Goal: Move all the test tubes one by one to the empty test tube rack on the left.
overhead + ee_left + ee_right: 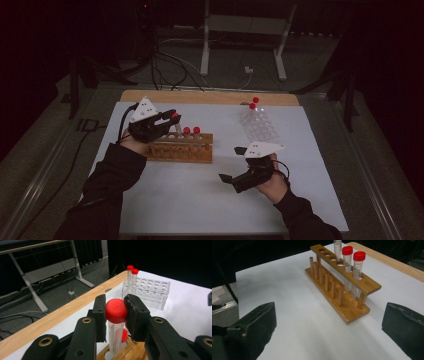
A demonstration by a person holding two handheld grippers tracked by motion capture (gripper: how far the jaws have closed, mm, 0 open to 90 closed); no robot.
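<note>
We have left gripper (115, 315) pinching red-capped centrifuge tube (116, 326) by cap, tube tip just above wooden rack (181, 148). Light, rigid plastic, smooth wall likely slippery; we grip at ribbed cap. Right gripper (231, 164) spread wide, holding nothing, hovering over table (200, 200).

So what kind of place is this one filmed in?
Probably a lab or test room with a bench set up for recording: a wooden tube rack with red-capped tubes, a clear plastic rack, and cables trailing on the floor beyond the table.
</note>
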